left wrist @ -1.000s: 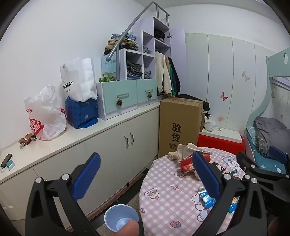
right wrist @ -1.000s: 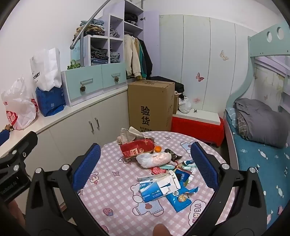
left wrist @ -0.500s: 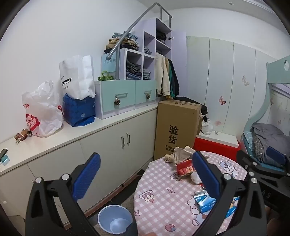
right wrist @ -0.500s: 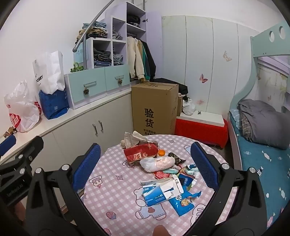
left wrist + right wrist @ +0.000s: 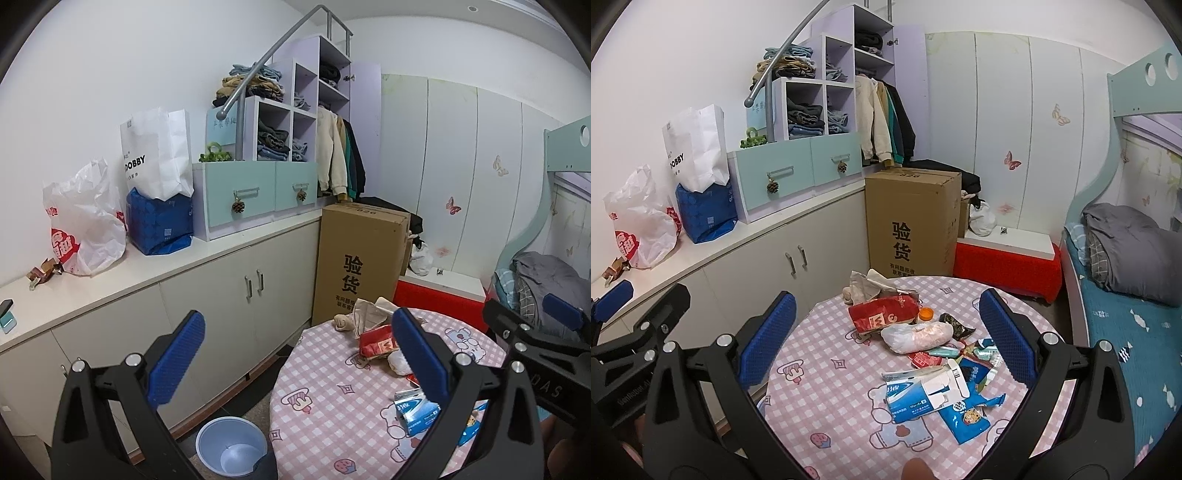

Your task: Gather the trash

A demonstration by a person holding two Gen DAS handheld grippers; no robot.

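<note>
Trash lies heaped on a round table point(image 5: 827, 391) with a pink checked cloth: a red packet point(image 5: 882, 317), a clear plastic bag point(image 5: 916, 336), an orange cap point(image 5: 926, 314), a blue-white tissue pack point(image 5: 919, 395), a blue snack wrapper point(image 5: 967, 417) and crumpled beige paper point(image 5: 866, 286). A pale blue bin point(image 5: 232, 445) stands on the floor left of the table point(image 5: 332, 417). My right gripper point(image 5: 884, 354) hangs open above the heap, holding nothing. My left gripper point(image 5: 295, 360) is open too, over the gap between cabinet and table. The red packet point(image 5: 376, 341) and tissue pack point(image 5: 415, 411) show there as well.
A long white cabinet point(image 5: 207, 288) runs along the left wall with bags point(image 5: 83, 225) on top. A tall cardboard box point(image 5: 910, 221) and a red-and-white bench point(image 5: 1008, 254) stand behind the table. A bunk bed point(image 5: 1123, 295) is at the right.
Both grippers have pulled back and risen a little, so the table and trash sit farther off and lower. More of the bin shows in the left wrist view. Both stay open.
</note>
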